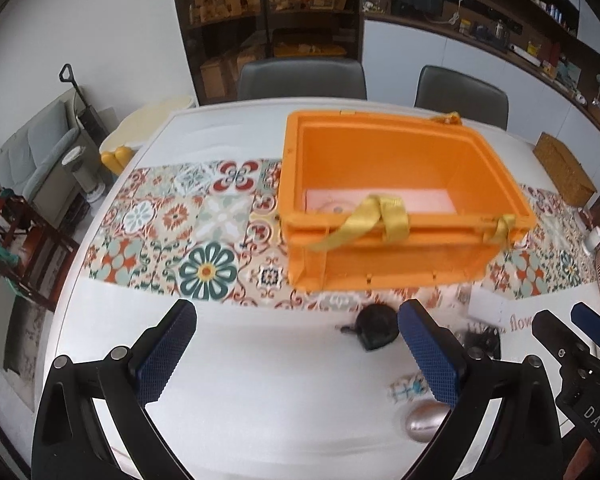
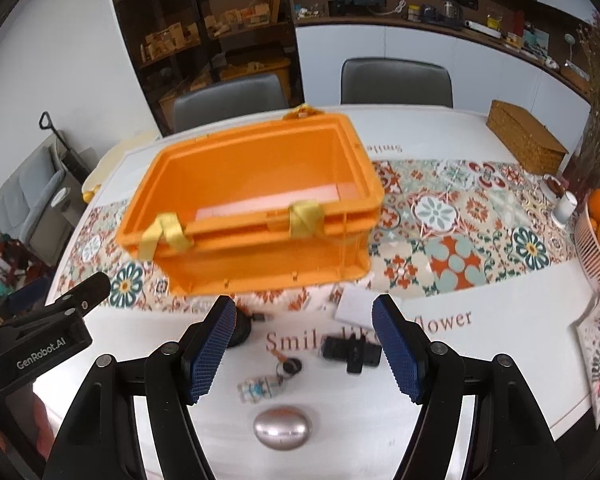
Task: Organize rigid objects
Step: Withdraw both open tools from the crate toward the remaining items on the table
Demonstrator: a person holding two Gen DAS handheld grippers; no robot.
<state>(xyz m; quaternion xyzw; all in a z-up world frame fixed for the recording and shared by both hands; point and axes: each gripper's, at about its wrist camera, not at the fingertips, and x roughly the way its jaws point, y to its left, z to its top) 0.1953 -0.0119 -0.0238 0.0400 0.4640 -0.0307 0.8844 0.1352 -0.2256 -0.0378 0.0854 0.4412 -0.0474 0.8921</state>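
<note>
Both tools hover empty over the near edge of the bench (image 2: 480, 380). The left hand-held gripper (image 1: 296, 344) stands spread as wide as it goes, nothing between its blue, cross-hatched rubber pads. The right hand-held gripper (image 2: 304, 340) is released too, its jaws parted less widely, with the small items showing through the gap but none touched.

Just beyond the right tool's fingertips, along the near edge, lies the clutter still to be sorted: a smooth, egg-shaped silver object (image 2: 283, 427) with a brushed-metal sheen; a small blue-and-white patterned trinket (image 2: 258, 390), blurred, seemingly on a key ring; a small dark round disc (image 2: 291, 367) beside it; a blocky black plastic clip-like piece (image 2: 352, 354); and a rounded black lump (image 1: 376, 330) with a short tab, closer to the left tool. A white paper card (image 2: 356, 304) lies flat just behind them.

Farther in, towards the middle of the bench, sits the orange crate (image 2: 256, 216), hard ribbed plastic with straight walls and glossy yellow fabric straps draped over its near rim. Inside I can make out only a pale pink flat sheet on its floor, and perhaps a faint round thing; none of the loose pieces is in it.

So I judge the job barely begun: every rigid piece in sight waits outside the crate, on the glossy white bench with its tile-print runner.
</note>
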